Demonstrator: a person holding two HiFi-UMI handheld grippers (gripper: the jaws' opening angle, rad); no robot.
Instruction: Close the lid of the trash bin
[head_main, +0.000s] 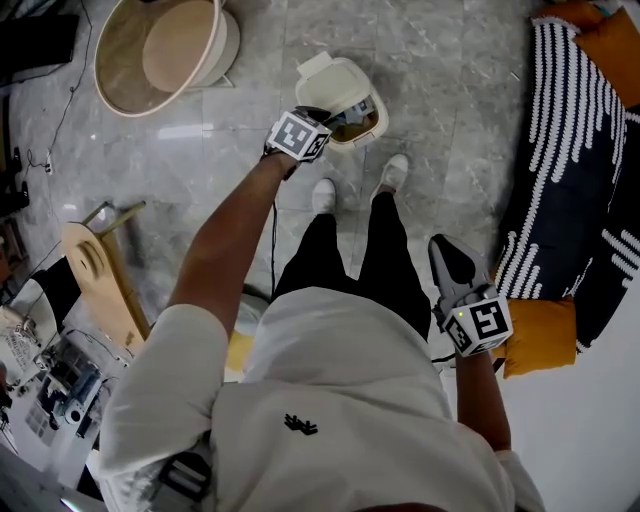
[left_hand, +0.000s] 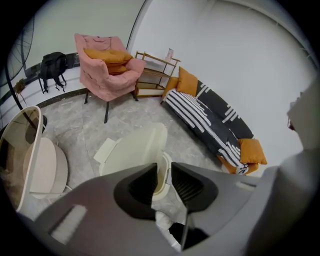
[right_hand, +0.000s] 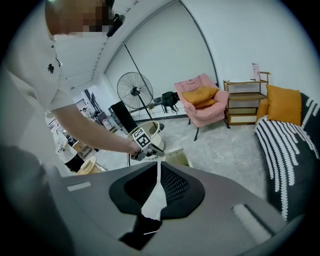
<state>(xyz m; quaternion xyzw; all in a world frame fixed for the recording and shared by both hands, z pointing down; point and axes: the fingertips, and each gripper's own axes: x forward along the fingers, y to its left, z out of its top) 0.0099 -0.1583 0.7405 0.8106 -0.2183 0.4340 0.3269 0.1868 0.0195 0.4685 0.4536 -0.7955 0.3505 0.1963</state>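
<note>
A cream trash bin (head_main: 350, 100) stands on the grey marble floor just ahead of the person's feet, with its lid (head_main: 316, 68) swung open to the far left. In the left gripper view the lid (left_hand: 134, 149) stands upright behind the bin's rim (left_hand: 163, 176). My left gripper (head_main: 352, 116) hangs over the bin's mouth, its jaws open (left_hand: 163, 166), and only the rim shows through the gap. My right gripper (head_main: 440, 243) is held low by the person's right side, away from the bin, jaws shut (right_hand: 159, 165) and empty.
A large round beige tub (head_main: 160, 50) stands left of the bin. A sofa with a striped throw (head_main: 575, 170) and an orange cushion (head_main: 540, 335) lines the right. A pink armchair (left_hand: 107, 72) and a wooden shelf (left_hand: 155, 75) stand farther back. The person's shoes (head_main: 325, 195) are near the bin.
</note>
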